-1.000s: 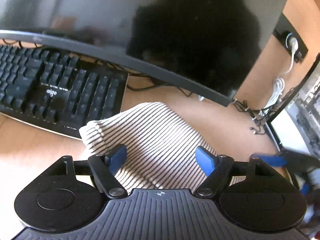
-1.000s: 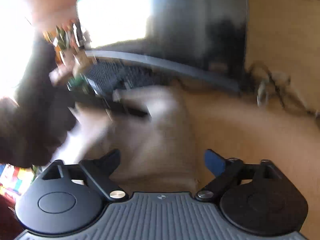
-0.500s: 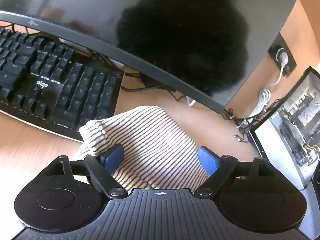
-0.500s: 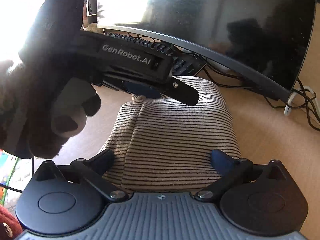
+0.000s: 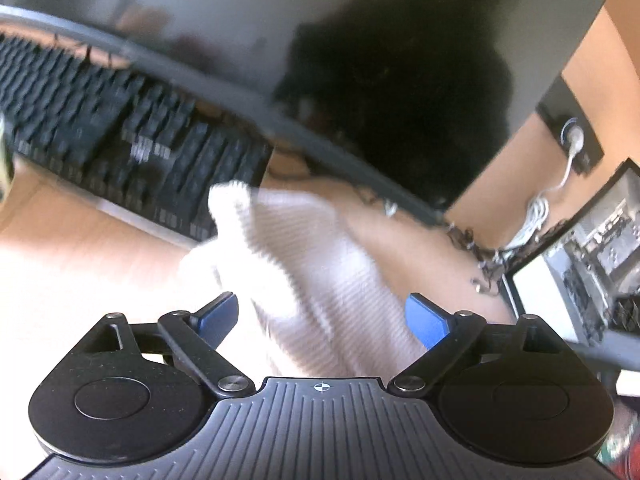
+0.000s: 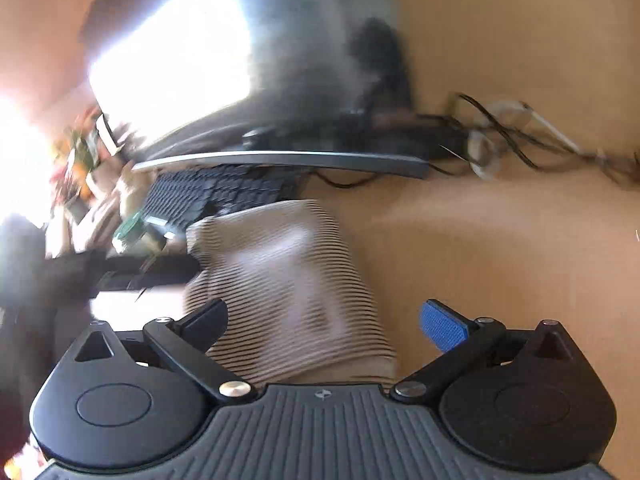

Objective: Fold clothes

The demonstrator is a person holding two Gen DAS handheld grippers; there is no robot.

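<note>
A cream sweater with thin dark stripes (image 5: 316,264) lies folded in a compact bundle on the wooden desk (image 5: 80,248), just in front of the keyboard. My left gripper (image 5: 322,318) is open and empty above its near end. In the right wrist view the same sweater (image 6: 288,280) lies between my open right gripper's (image 6: 324,320) fingers, which hold nothing. The left gripper and gloved hand (image 6: 100,276) show blurred at the sweater's left side. Both views are motion-blurred.
A black keyboard (image 5: 120,152) and a large dark curved monitor (image 5: 320,60) stand right behind the sweater. Cables (image 6: 520,128) trail at the back right. An open computer case (image 5: 592,248) stands at the right. Bare wooden desk (image 6: 500,260) lies right of the sweater.
Both grippers have moved fast, blurring the views. The right gripper has swung right and back from the sweater; the left gripper no longer reaches across it. The sweater stays folded in place.
</note>
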